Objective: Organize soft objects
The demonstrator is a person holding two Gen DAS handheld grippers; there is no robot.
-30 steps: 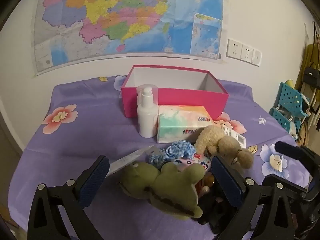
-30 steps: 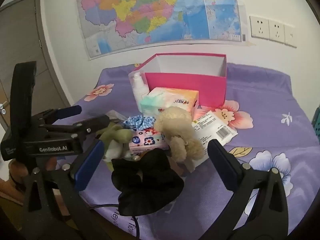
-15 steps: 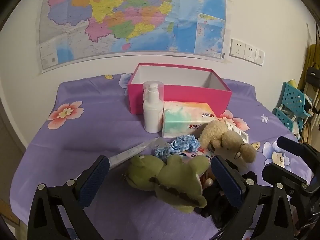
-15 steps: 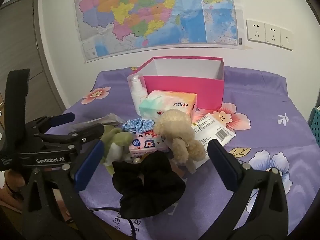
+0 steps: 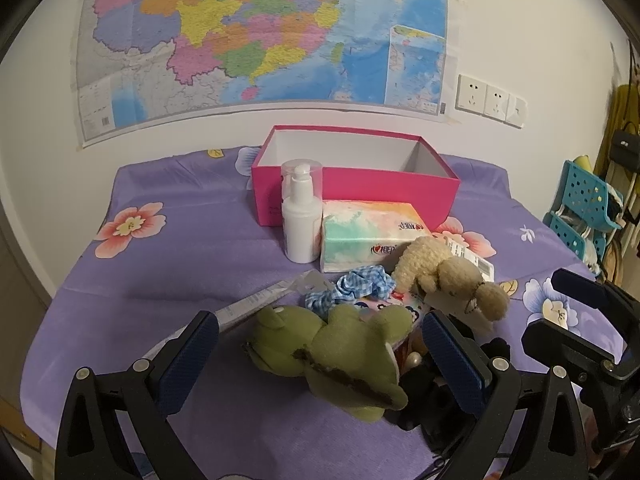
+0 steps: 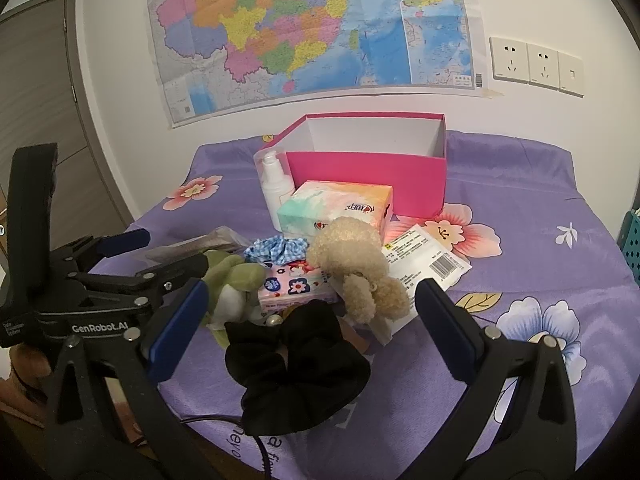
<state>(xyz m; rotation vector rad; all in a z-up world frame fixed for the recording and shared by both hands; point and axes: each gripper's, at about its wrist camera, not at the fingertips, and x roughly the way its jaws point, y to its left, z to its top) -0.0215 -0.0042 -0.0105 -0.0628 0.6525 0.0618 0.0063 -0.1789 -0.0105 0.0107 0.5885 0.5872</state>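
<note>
Green plush frog (image 5: 332,356) lies between the spread-apart fingers of the left tool (image 5: 320,356); its body should be clamped centrally. Black scrunchie (image 6: 296,364) sits before the spread right tool (image 6: 308,320).

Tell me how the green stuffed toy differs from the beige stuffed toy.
The green stuffed toy is olive with smooth plush; the beige stuffed toy is cream with curly fleece. The green one lies between the left gripper fingers; the beige one lies farther back, by the tissue pack. Both lie on the purple cloth, outside the pink box.
</note>
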